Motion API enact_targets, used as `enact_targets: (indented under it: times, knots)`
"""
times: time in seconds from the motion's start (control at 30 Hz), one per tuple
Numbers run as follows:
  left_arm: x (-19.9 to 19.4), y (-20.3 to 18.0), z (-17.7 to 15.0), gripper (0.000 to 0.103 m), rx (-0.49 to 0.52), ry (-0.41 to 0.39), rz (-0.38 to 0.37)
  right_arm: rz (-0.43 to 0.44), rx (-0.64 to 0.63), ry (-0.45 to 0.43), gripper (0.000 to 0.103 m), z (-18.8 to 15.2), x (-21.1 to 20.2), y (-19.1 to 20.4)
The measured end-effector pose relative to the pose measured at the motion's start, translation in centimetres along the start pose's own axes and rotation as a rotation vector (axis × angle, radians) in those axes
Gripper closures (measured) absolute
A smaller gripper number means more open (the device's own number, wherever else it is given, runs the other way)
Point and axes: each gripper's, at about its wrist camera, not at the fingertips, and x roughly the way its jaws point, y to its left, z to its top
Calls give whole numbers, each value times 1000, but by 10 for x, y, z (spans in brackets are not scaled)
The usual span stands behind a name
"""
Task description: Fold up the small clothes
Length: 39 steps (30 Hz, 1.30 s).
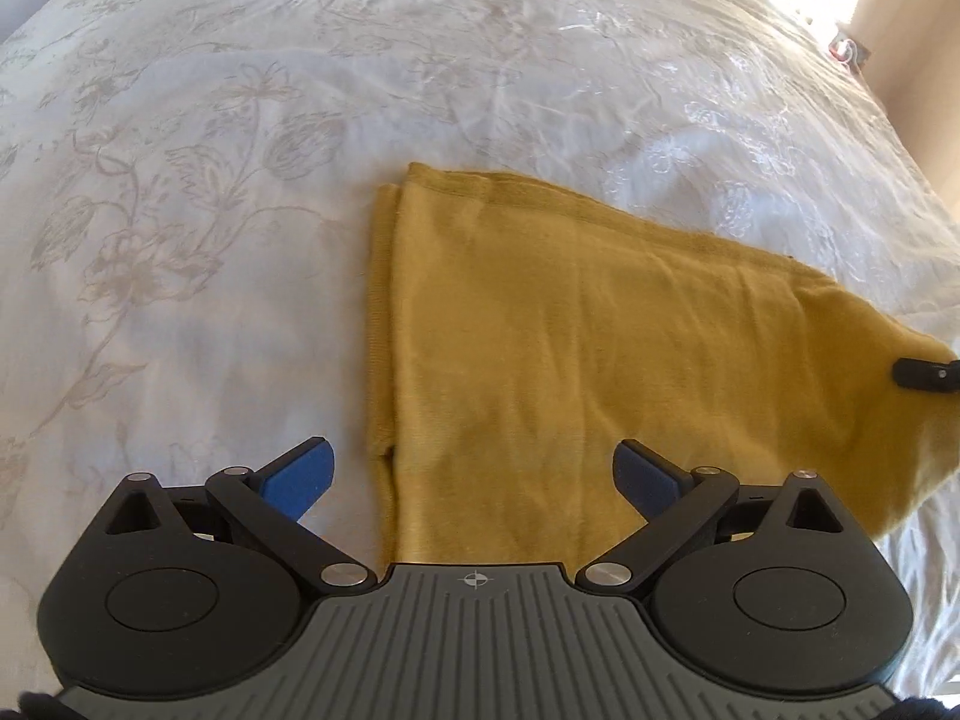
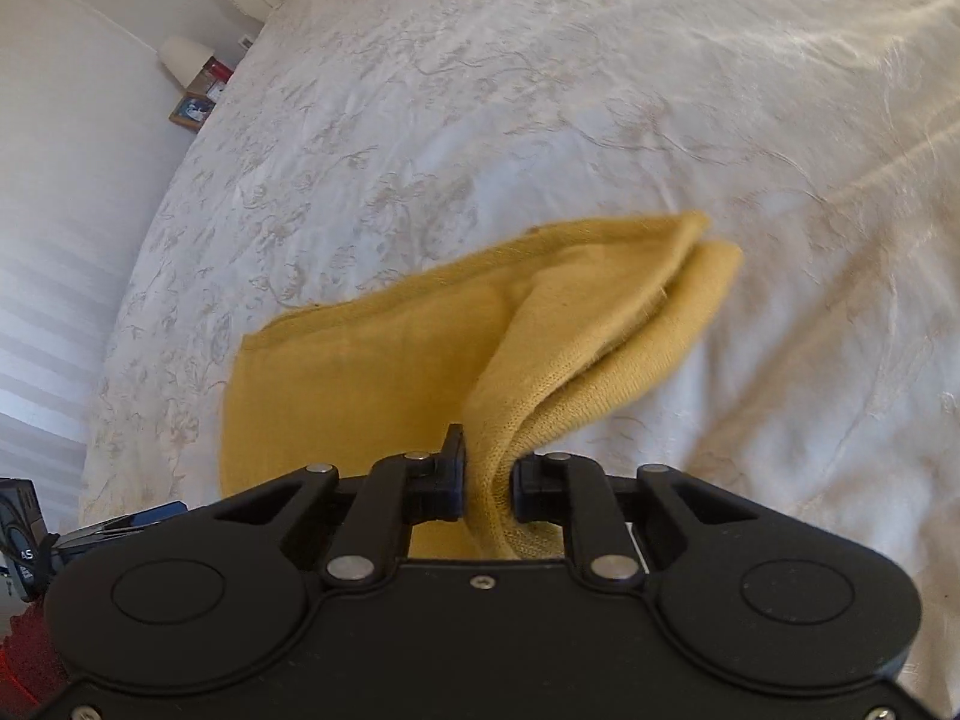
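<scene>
A mustard-yellow knit garment (image 1: pixel 540 348) lies partly folded on the white bedspread (image 1: pixel 180 240), its left edge doubled over. My left gripper (image 1: pixel 474 474) is open and empty, its blue pads spread above the garment's near left part. My right gripper (image 2: pixel 487 480) is shut on a bunched edge of the garment (image 2: pixel 420 348) and holds that end lifted off the bed. The right gripper's fingertip also shows at the far right of the left wrist view (image 1: pixel 924 375), on the raised cloth.
The bedspread (image 2: pixel 600 120) with a pale floral pattern fills both views. A bedside table with a lamp (image 2: pixel 183 60) and small items stands past the bed's far left edge in the right wrist view. A wall (image 1: pixel 912 60) borders the bed at right.
</scene>
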Motion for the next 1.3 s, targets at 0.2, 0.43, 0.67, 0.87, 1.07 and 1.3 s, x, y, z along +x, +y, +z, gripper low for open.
enact_targets:
  times: [0.2,0.43,0.67,0.87,1.07,1.3]
  knots:
    - [-8,41,4,2,-7,-12,-31,22,-93,17,80,0,28,86]
    - [-15,81,1,2,9,-6,-36,1,-178,99,80,-28,96,157]
    - [-17,117,-4,2,-26,6,-26,-114,-250,161,79,-50,148,196]
    - [-12,128,1,2,-44,15,-33,-97,-351,153,45,-64,151,220]
    - [-5,122,14,2,-24,14,-61,102,-300,80,41,-75,108,216]
    - [-2,85,35,2,85,-13,-126,-7,-117,-3,41,-77,86,171]
